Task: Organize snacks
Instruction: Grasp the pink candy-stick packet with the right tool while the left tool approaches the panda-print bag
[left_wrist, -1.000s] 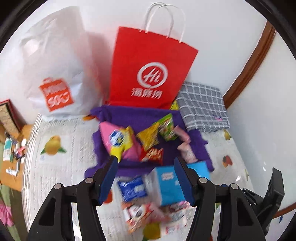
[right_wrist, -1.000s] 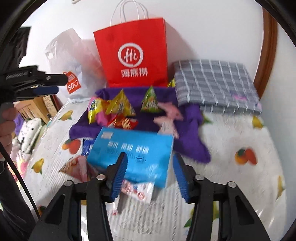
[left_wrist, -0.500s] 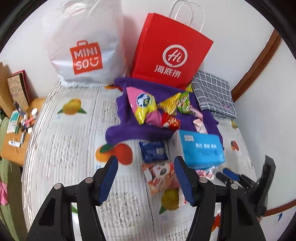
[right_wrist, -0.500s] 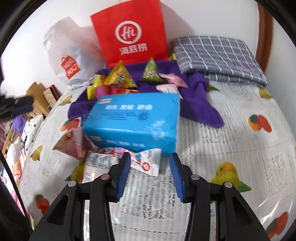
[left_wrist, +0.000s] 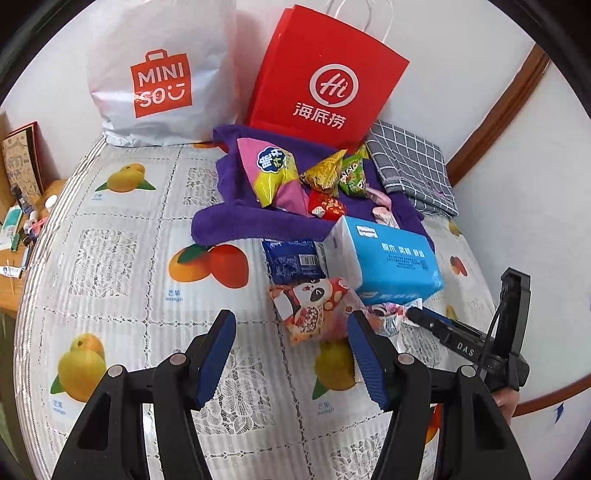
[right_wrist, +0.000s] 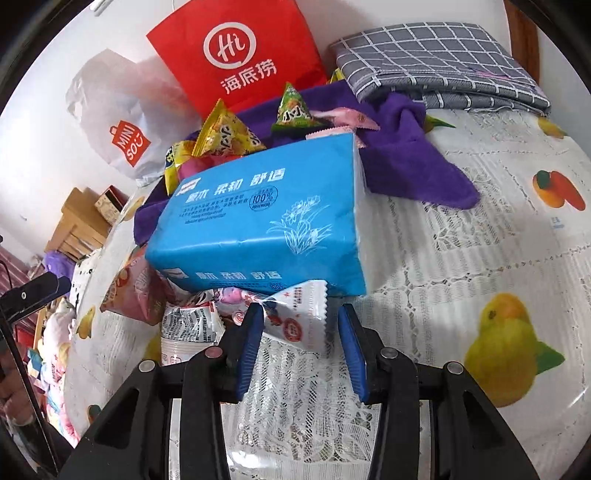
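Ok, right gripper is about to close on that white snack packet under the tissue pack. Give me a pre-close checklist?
1. Right gripper open: ok, jaws apart.
2. White packet between the jaws: ok, its crimped end sits in the gap.
3. Packet free to lift: not ok, the tissue pack lies over its far end.
4. Neighbouring packet clear of the jaws: cannot tell, it lies right beside the left finger.
5. Left gripper out of the way: ok, open and hovering over the tablecloth.
6. Drop spot free: cannot tell, the purple cloth already holds several snacks.
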